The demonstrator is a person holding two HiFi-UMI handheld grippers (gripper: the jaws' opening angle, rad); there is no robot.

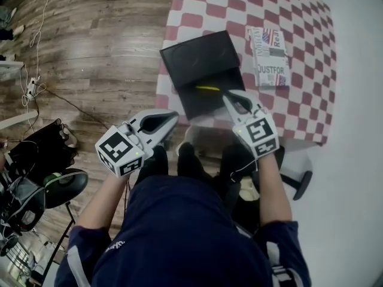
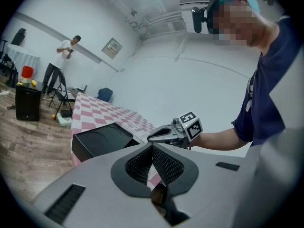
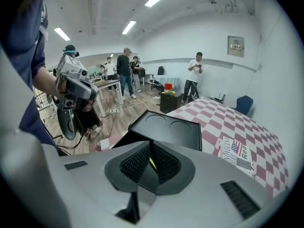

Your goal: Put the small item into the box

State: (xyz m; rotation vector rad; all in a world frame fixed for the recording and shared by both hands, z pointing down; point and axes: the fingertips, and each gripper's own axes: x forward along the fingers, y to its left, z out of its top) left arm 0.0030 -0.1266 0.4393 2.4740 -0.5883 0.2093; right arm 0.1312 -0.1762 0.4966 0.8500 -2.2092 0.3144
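Both claws are sitting closed: left claw (image 1: 173, 117) empty, right claw (image 1: 227, 96) pinching the yellow item (image 1: 206, 88) over the centre-frame box (image 1: 197, 58); releasing it seems next.

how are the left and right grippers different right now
Place: the right gripper reaches over the open black box on the checked table. The left gripper sits at the table's near edge, short of the box.
Load: a sliver of the yellow item seems pinched between the right gripper's pads. The left gripper's pads hold nothing.
Shared: both point toward the box with jaws drawn together.
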